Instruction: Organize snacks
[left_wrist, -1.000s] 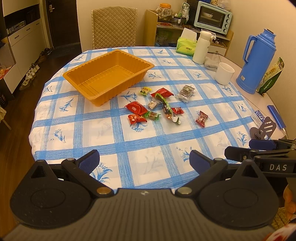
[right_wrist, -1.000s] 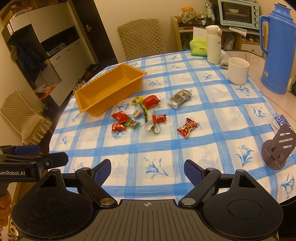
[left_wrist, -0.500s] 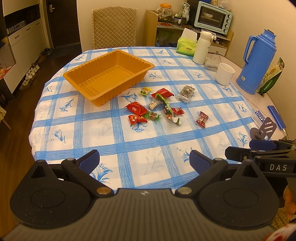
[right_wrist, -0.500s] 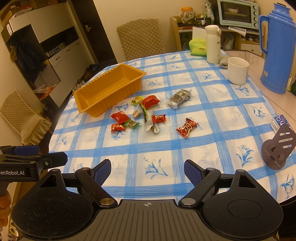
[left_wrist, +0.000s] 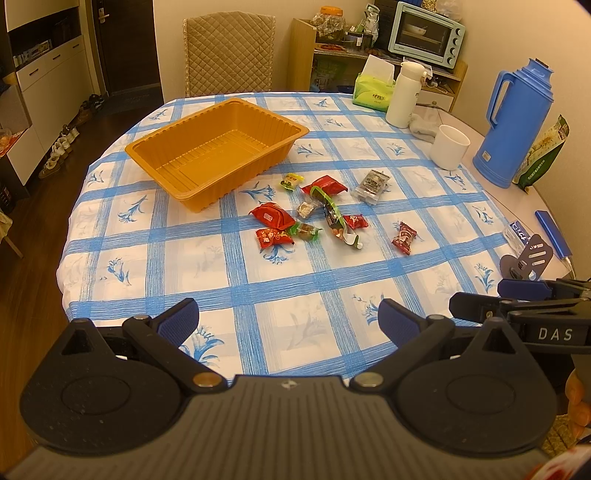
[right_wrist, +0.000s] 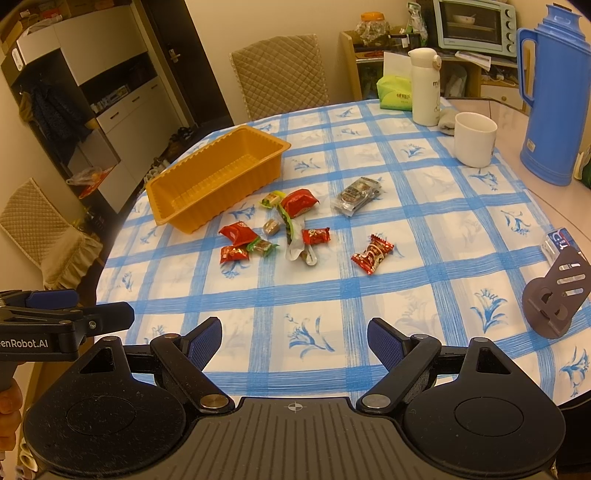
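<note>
Left gripper (left_wrist: 288, 319) over the near table edge, fingers wide apart, gripping nothing. Right gripper (right_wrist: 294, 338) likewise low at the near edge, fingers spread, empty.

Orange tray (left_wrist: 218, 147) at 11 o'clock from the left gripper, on the blue-checked tablecloth (left_wrist: 280, 295), nothing inside. Snacks scattered just beyond the tray's near corner, at 12 o'clock from both grippers: large red packet (left_wrist: 273, 216), small red packet (left_wrist: 274, 236) right below it, green-wrapped candy (left_wrist: 306, 232) beside that, another red packet (left_wrist: 325, 184) farther back, yellow-green candy (left_wrist: 291, 181) nearest the tray. Clear wrapper with dark contents (left_wrist: 372, 184) at 1 o'clock. Red twist-wrapped candy (left_wrist: 404, 237) apart from the cluster, toward 2 o'clock.

White cup (right_wrist: 474, 138) and blue thermos (right_wrist: 552, 96) far back at 1 to 2 o'clock from the right gripper.
</note>
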